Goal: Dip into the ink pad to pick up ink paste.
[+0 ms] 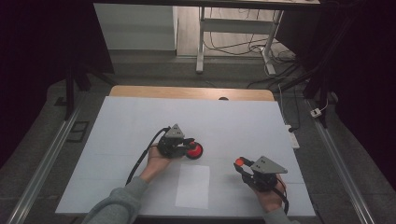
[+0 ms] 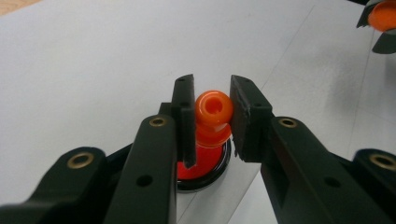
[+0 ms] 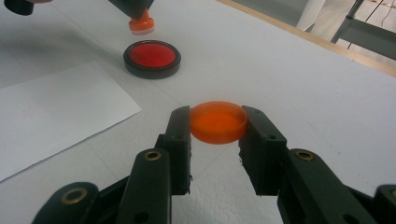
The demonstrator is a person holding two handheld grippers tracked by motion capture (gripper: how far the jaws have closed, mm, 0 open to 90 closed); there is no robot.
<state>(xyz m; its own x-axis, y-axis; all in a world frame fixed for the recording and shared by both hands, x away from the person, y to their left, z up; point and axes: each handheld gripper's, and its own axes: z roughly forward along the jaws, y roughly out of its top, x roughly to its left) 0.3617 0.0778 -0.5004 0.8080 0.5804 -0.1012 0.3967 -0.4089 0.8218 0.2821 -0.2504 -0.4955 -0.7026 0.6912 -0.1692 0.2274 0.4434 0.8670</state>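
Note:
My left gripper (image 2: pixel 212 109) is shut on a small orange stamp (image 2: pixel 213 112), gripped by its round knob. The stamp hangs just over a round black ink pad (image 2: pixel 205 170) with a red face. In the high view this gripper (image 1: pixel 189 145) is at the table's middle, right beside the ink pad (image 1: pixel 195 150). My right gripper (image 3: pixel 218 123) is shut on a flat orange round lid (image 3: pixel 218 121), held a little above the table. In the right gripper view the ink pad (image 3: pixel 152 57) lies open farther off, with the stamp (image 3: pixel 141 24) above it. The right gripper (image 1: pixel 240 163) is at the front right.
A white sheet of paper (image 1: pixel 192 185) lies flat near the front edge, between the two hands. The table is covered by a pale mat (image 1: pixel 140 121), with a wooden strip (image 1: pixel 187 92) at the far edge. Beyond it are a desk frame and cables on the floor.

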